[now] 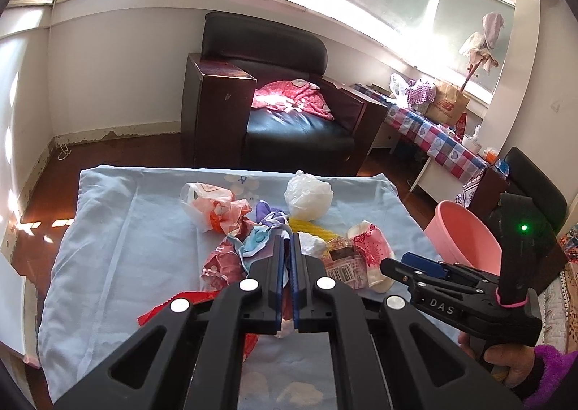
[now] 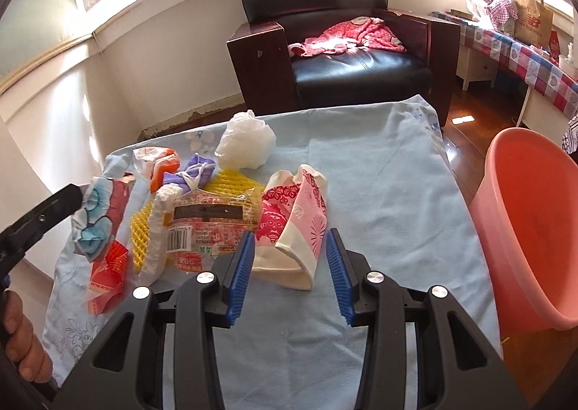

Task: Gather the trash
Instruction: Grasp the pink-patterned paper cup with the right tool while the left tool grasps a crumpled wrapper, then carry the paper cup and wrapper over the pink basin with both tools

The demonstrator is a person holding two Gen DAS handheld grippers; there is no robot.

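Note:
A heap of trash lies on the light blue cloth (image 1: 126,229). My left gripper (image 1: 288,236) is shut on a crumpled blue, white and red wrapper (image 1: 254,242), lifted a little off the cloth. From the right wrist view that gripper (image 2: 74,193) enters at the left, with the wrapper (image 2: 90,225) hanging from its tip. My right gripper (image 2: 289,234) is open, and the near end of a pink-and-cream sock-like piece (image 2: 296,215) lies between its blue pads (image 2: 242,265). In the left wrist view, my right gripper (image 1: 401,263) reaches in from the right beside that piece (image 1: 368,251).
The heap also holds a white bag ball (image 2: 247,142), yellow foam netting (image 2: 231,182), a barcoded snack wrapper (image 2: 206,225) and a red wrapper (image 2: 108,276). A pink basin (image 2: 531,229) stands at the cloth's right edge. Beyond the table is a black armchair (image 1: 289,113).

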